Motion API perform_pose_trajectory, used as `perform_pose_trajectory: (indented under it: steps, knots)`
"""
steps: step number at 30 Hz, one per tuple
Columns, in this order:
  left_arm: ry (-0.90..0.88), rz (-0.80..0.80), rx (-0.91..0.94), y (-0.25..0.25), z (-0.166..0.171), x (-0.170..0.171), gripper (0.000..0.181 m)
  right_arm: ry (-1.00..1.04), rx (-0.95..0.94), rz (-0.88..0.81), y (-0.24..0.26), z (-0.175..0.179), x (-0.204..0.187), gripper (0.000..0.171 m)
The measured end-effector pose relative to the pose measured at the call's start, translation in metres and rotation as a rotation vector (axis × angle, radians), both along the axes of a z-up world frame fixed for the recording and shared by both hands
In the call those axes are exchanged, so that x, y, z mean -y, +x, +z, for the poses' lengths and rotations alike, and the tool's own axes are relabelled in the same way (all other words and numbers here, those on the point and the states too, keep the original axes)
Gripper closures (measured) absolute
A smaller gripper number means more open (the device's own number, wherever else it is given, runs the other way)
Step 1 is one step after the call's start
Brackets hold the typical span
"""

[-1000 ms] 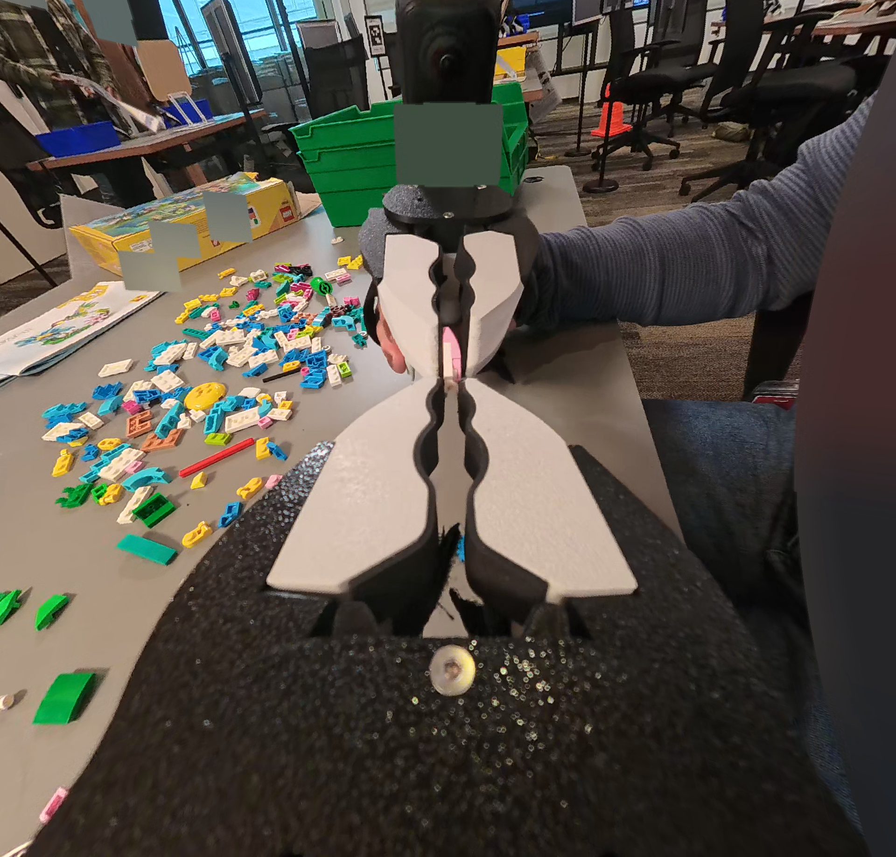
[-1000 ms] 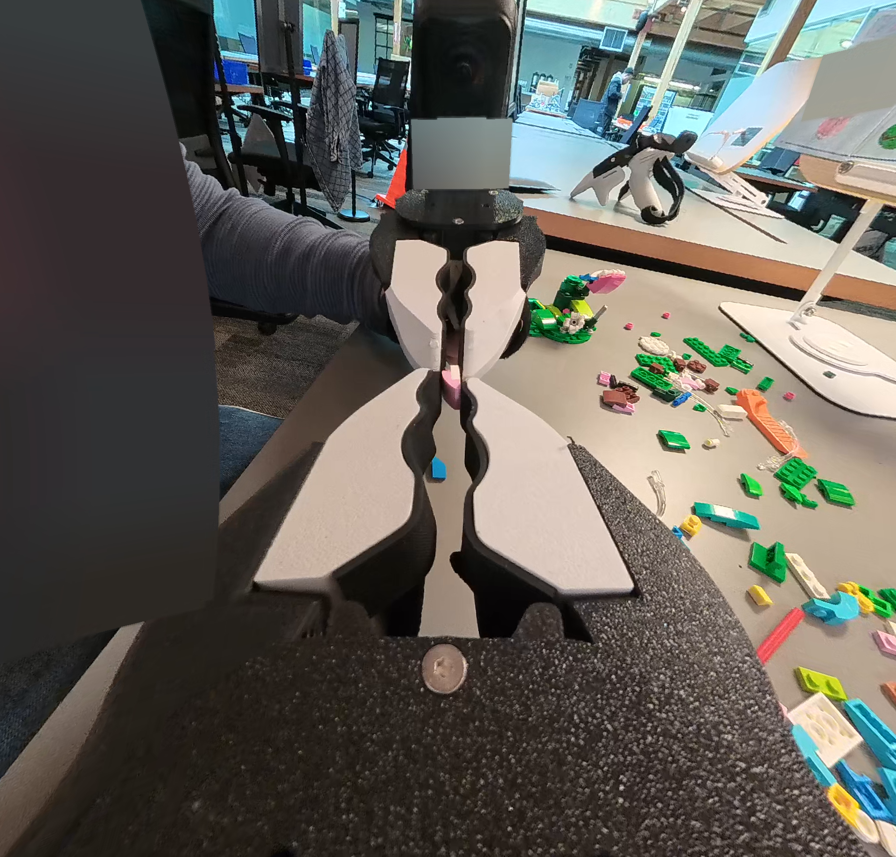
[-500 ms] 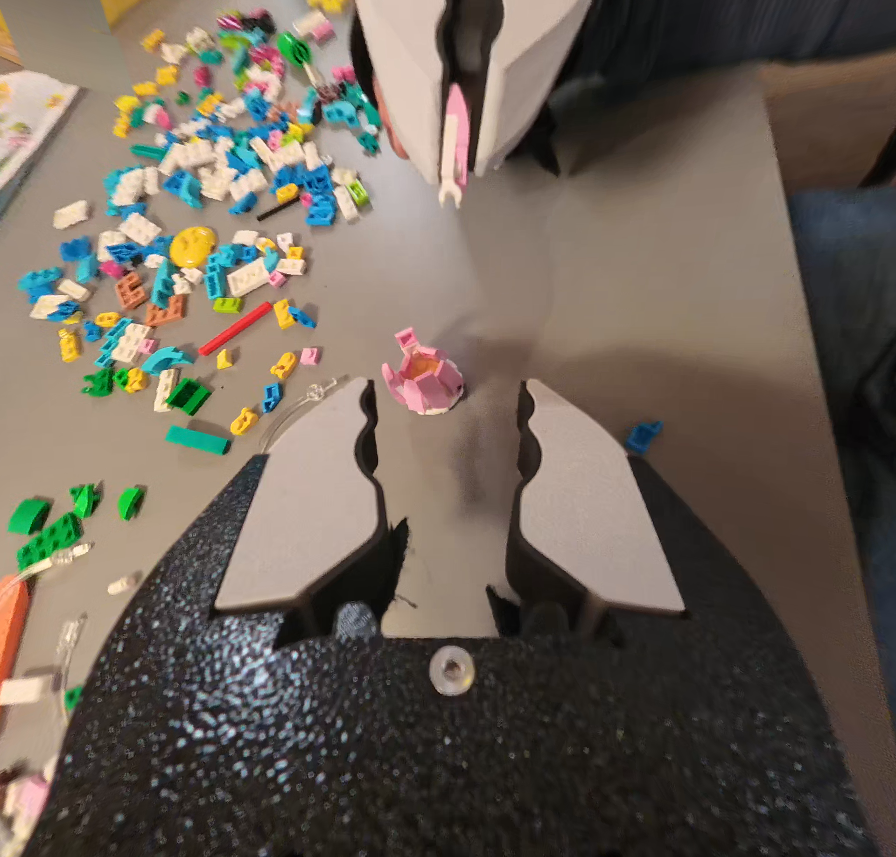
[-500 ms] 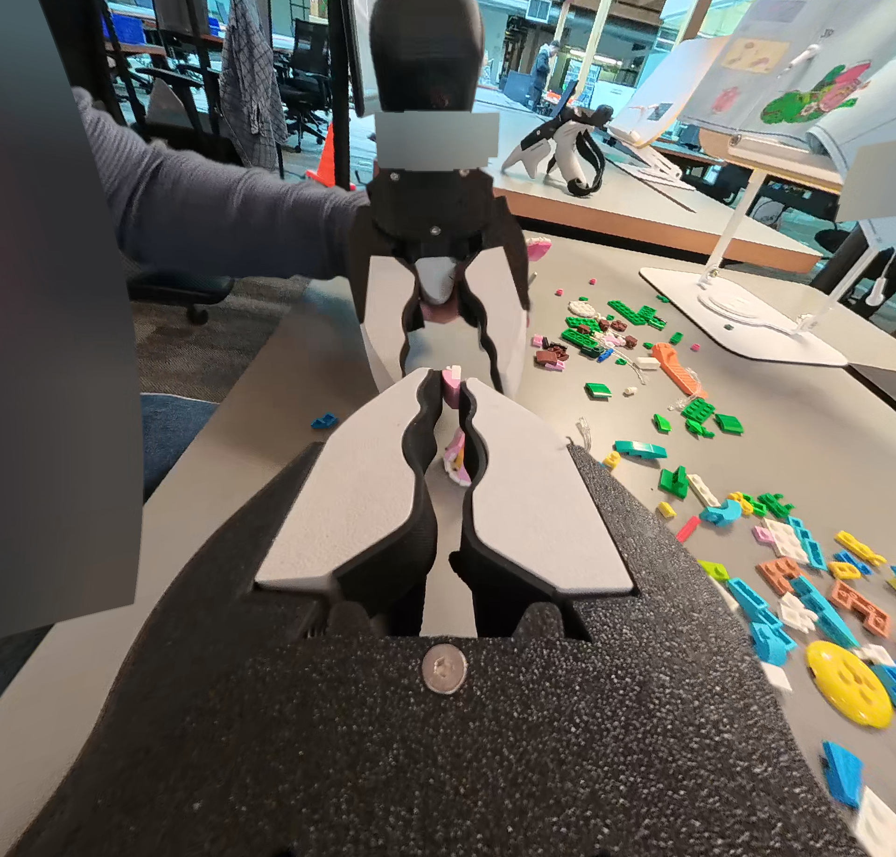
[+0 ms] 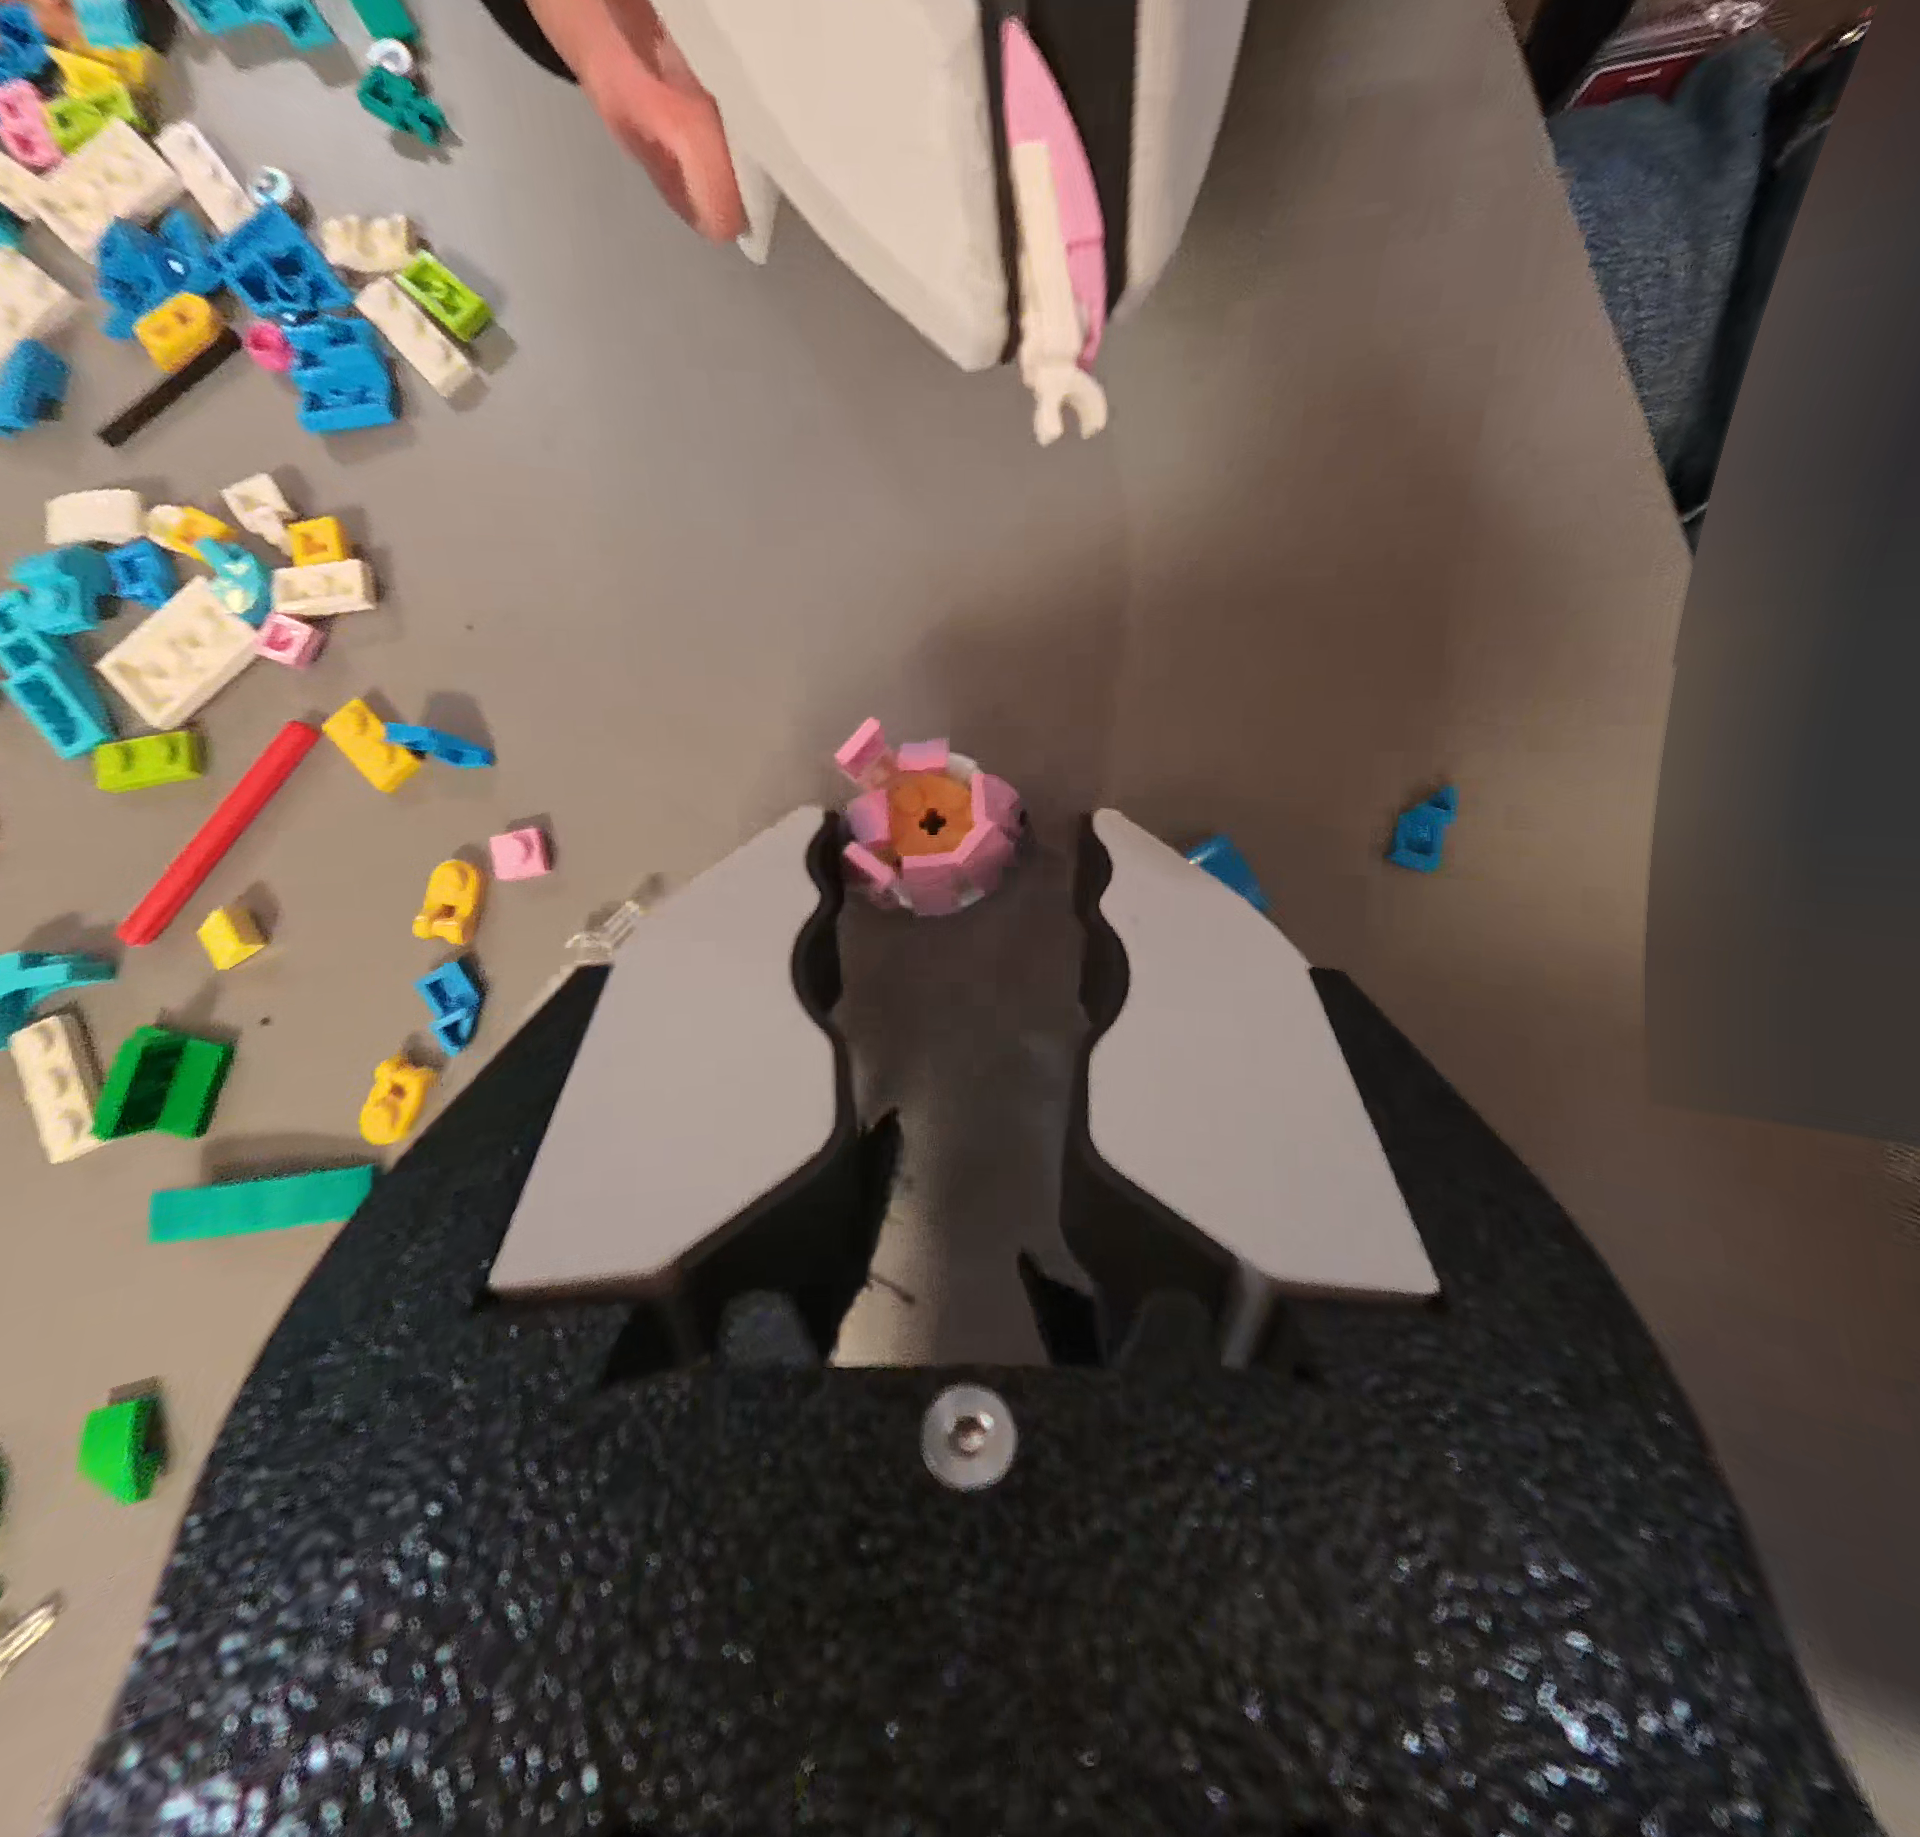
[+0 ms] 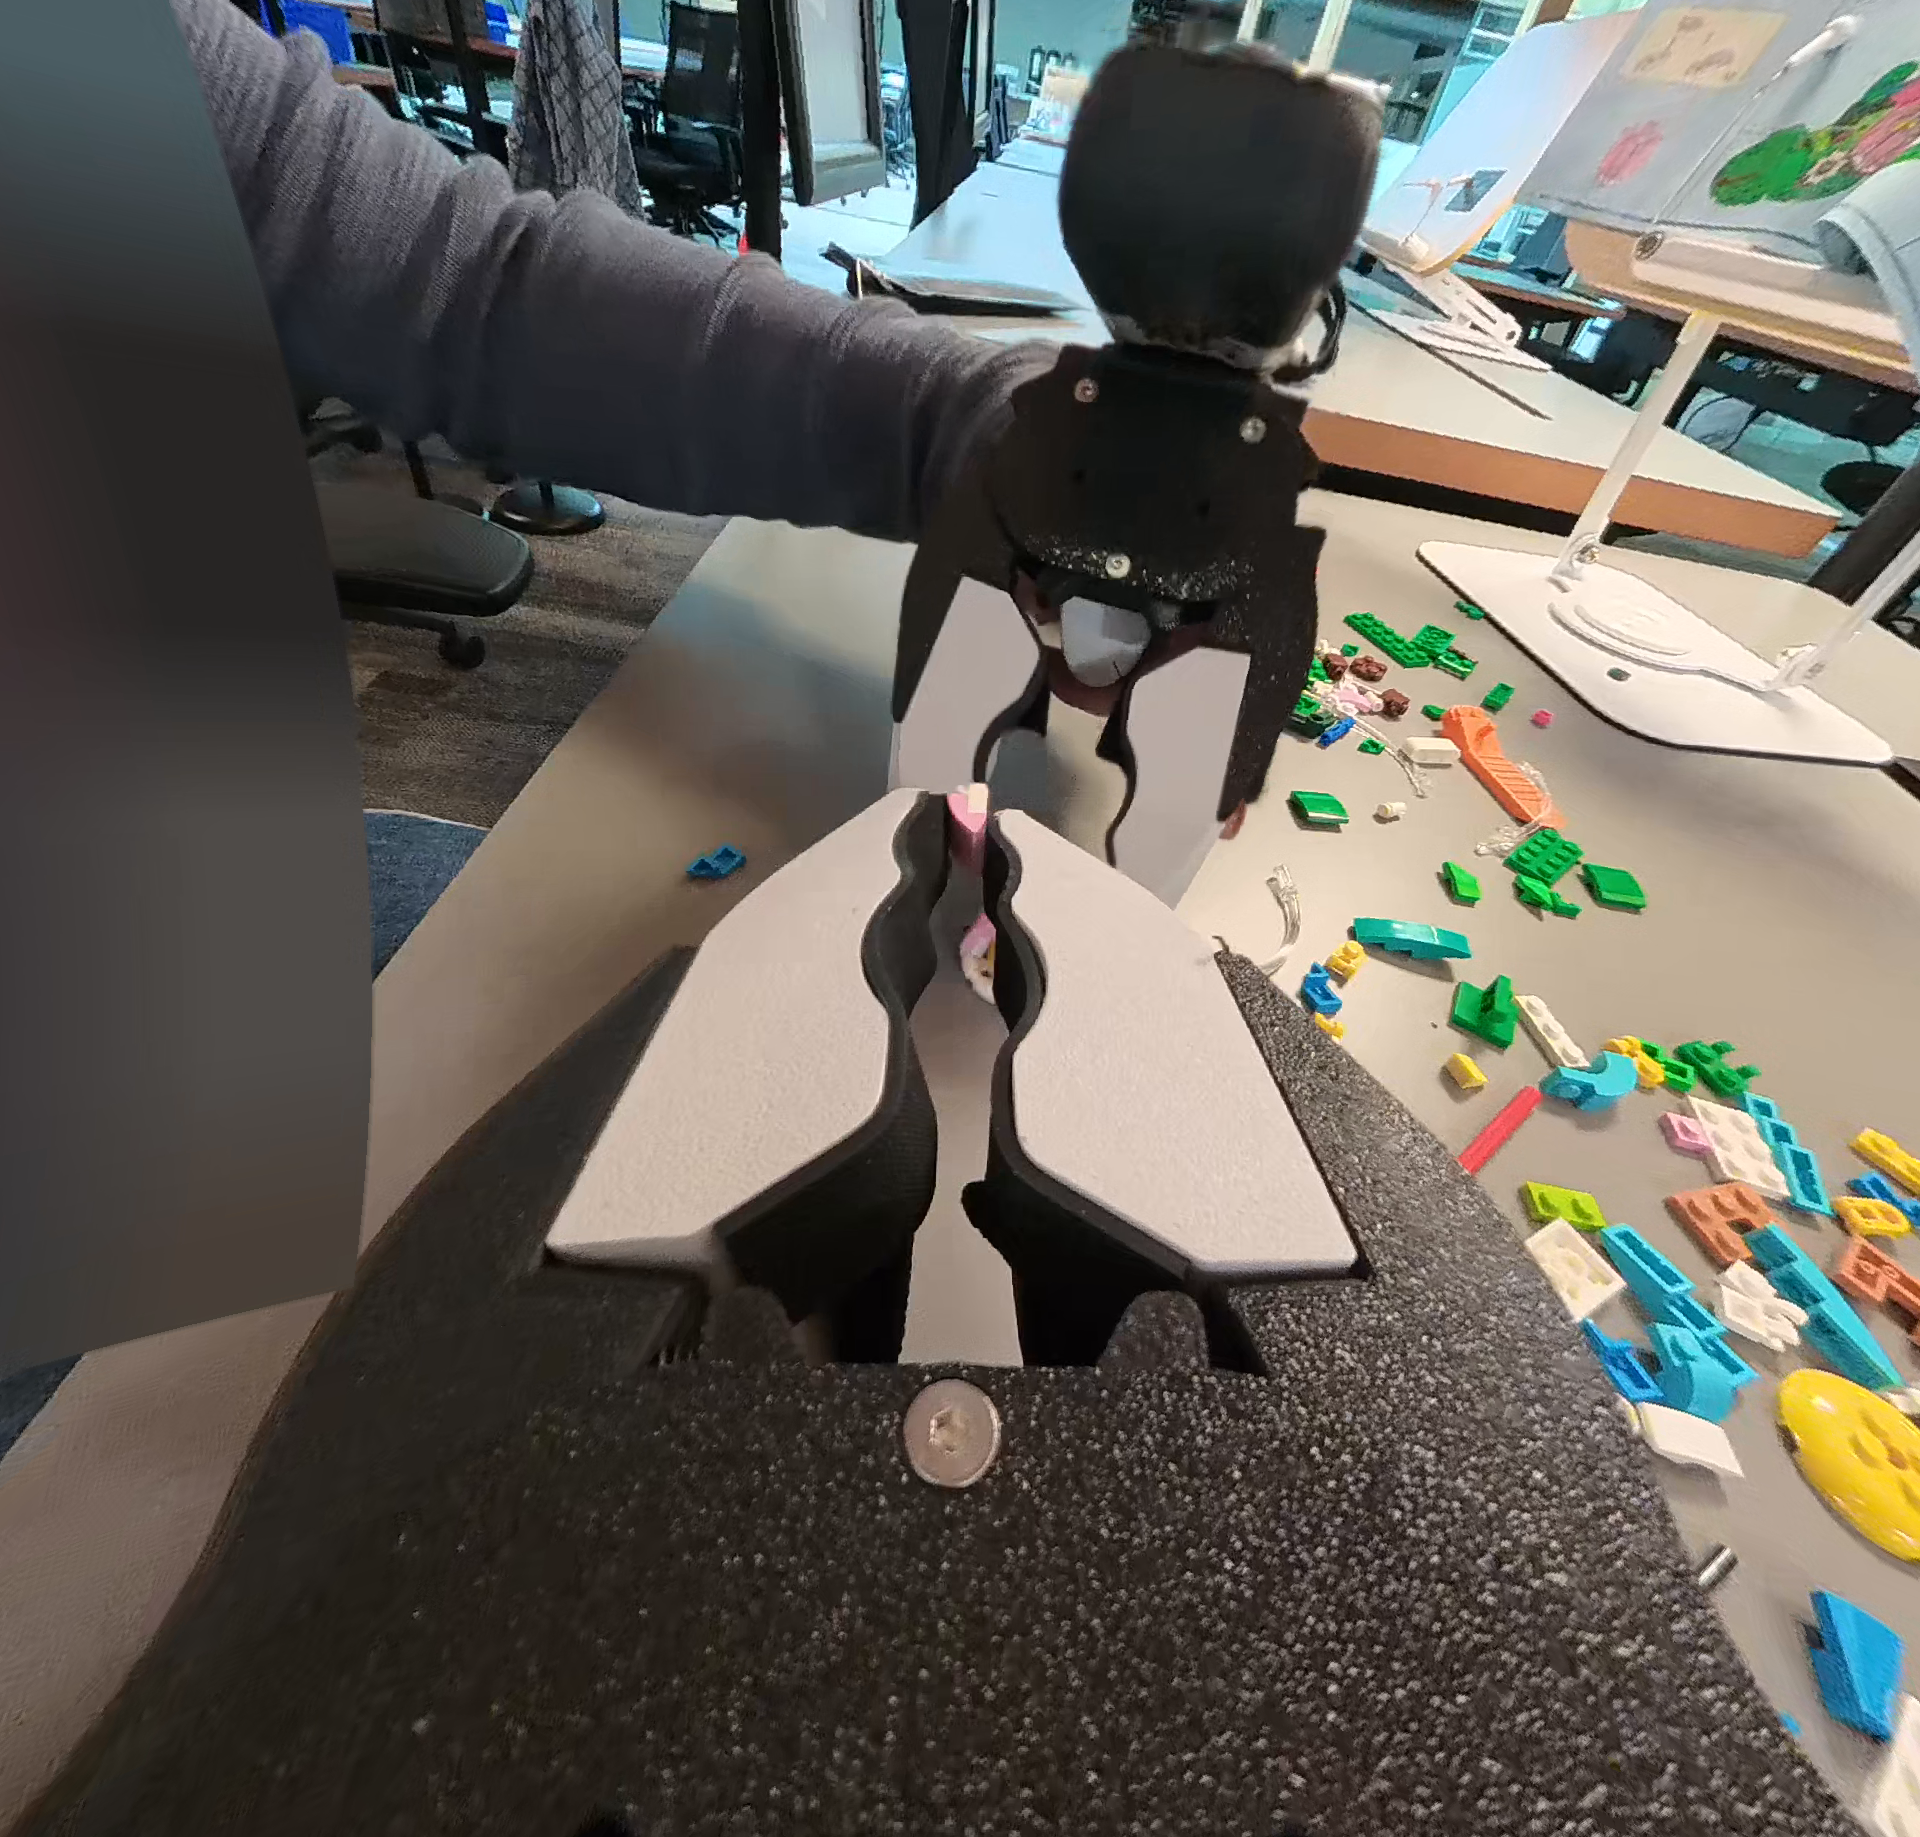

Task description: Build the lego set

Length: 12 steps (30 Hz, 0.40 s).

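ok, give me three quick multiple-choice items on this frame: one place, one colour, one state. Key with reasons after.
1. Where is the pink flower?
A. on the table between the left gripper's fingers
B. held up in the right gripper
C. among the loose bricks at far left

2. What colour is the flower's centre?
A. green
B. orange
C. blue

3. What state is the right gripper in?
A. open and empty
B. shut on a red rod
C. shut on the petal piece

Key: 1 A, it sits on the grey table at the tips of the open left gripper. 2 B, an orange round piece shows inside the pink ring. 3 C, the pink and white piece is pinched between its fingers.
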State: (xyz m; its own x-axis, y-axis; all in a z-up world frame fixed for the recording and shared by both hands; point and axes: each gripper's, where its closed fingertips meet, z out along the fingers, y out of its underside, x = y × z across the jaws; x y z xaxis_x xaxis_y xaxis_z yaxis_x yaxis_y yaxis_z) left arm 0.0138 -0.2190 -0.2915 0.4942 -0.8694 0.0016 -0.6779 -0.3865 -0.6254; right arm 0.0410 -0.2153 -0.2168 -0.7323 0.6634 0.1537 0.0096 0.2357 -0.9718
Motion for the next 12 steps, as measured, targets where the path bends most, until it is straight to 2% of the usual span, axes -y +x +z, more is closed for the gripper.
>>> perform_pose_trajectory:
  steps: [1,2,6,9,12]
  knots:
    - [-0.021,0.006,0.025,0.002,0.001,0.0,0.144,-0.008,-0.002,0.003,0.0,0.001,-0.001,0.165]
    - [-0.038,0.014,0.045,0.003,0.001,0.001,0.15,-0.032,-0.005,0.006,0.0,0.003,-0.003,0.165]
    - [-0.083,0.112,0.118,0.002,0.003,0.002,0.15,-0.113,0.022,0.037,0.002,0.009,-0.014,0.165]
    - [-0.096,0.268,0.182,-0.003,0.005,-0.004,0.151,0.054,0.01,0.019,0.005,-0.006,-0.016,0.165]
    - [-0.18,0.384,0.377,0.004,0.015,-0.007,0.151,0.271,-0.089,-0.009,0.005,-0.018,-0.011,0.165]
